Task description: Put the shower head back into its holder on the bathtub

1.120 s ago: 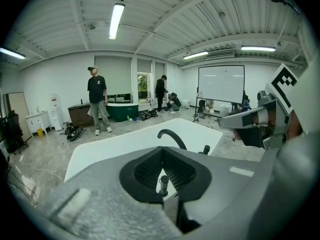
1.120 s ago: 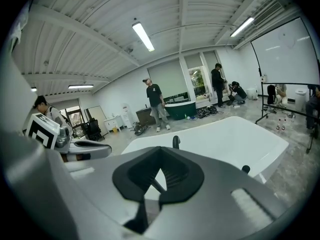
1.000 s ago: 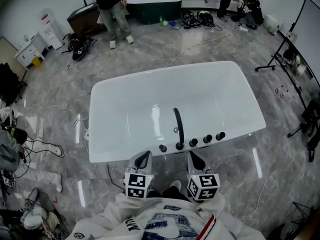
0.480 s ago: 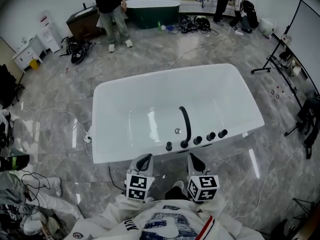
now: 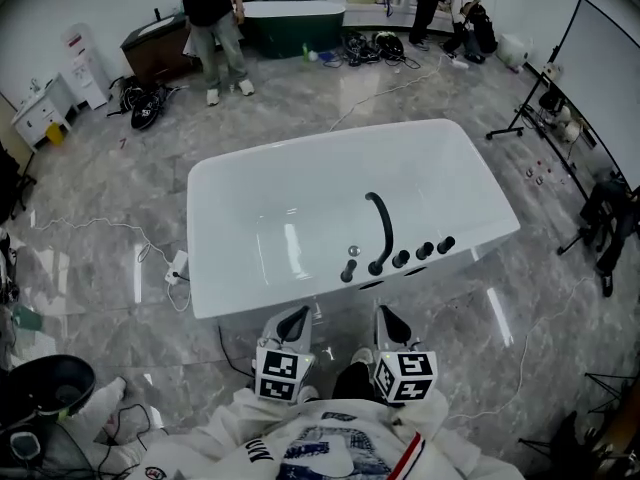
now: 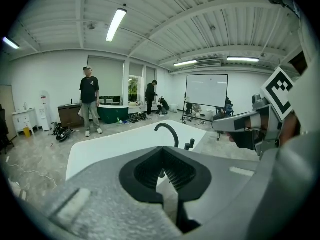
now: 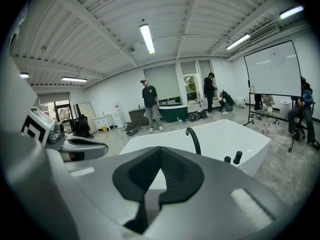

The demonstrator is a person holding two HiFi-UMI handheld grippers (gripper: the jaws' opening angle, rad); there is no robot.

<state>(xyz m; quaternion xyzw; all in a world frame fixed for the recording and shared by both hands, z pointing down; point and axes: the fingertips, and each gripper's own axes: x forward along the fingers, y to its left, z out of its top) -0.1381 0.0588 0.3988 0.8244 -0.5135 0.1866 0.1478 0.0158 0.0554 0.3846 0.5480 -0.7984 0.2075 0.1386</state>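
Note:
The white bathtub stands in front of me, with a curved black spout arching over its near rim. Beside the spout a row of several black fittings stands on that rim, and I cannot tell which of them is the shower head or its holder. My left gripper and right gripper hang side by side just short of the tub's near edge, both shut and empty. In the left gripper view the left gripper points at the spout. In the right gripper view the right gripper points at the tub.
A person stands beyond the tub near a dark green tub. Cables and bags lie on the marble floor at the left and back. Stands and a white screen line the right side. A power strip lies by the tub's left corner.
The whole view has shifted: the tub's spout and fittings now sit further right and higher in the head view. Both grippers stay shut, level with each other, below the tub's near rim.

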